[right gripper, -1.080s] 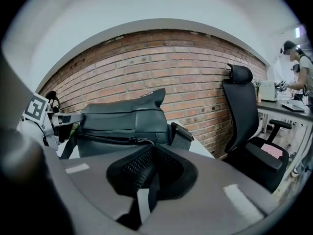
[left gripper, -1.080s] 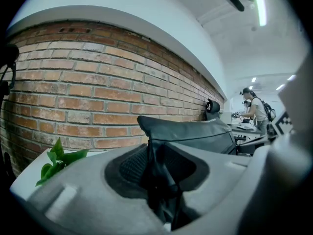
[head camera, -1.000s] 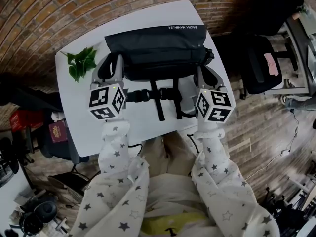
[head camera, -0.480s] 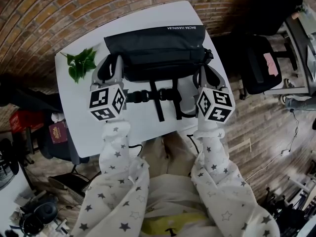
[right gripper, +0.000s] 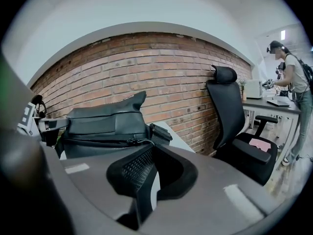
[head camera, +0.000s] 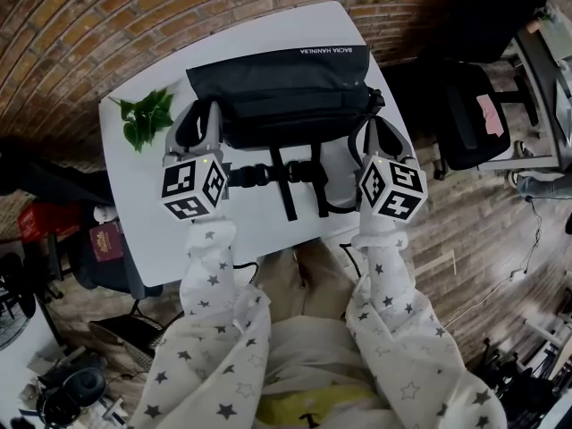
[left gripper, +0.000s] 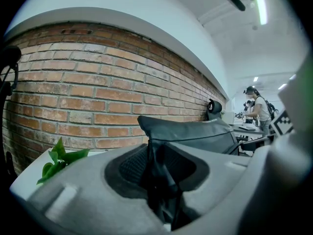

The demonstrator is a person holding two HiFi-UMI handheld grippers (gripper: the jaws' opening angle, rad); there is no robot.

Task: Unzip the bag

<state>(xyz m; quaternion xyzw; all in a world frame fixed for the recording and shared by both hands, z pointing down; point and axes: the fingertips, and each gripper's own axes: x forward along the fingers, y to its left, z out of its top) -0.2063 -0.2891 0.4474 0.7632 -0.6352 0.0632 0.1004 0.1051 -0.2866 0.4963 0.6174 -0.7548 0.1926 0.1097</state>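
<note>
The soft black bag (head camera: 281,88) has edged left, left claw (head camera: 204,116) clamped on its fabric, right claw (head camera: 371,130) nearly closed.

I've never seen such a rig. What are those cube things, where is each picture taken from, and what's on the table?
No robot: a person holds a hand-worked gripper in each hand, and the patterned cubes are part of them. One picture comes from a camera on the person's head, looking down; the other two ride on the grippers, looking along their fingers. On the white table lie a black bag, its strap and a leafy sprig. The left gripper is clamped on the bag's left end. The right gripper sits at the bag's right end, fingers almost together by the zip pull; whether they pinch it I cannot tell.
</note>
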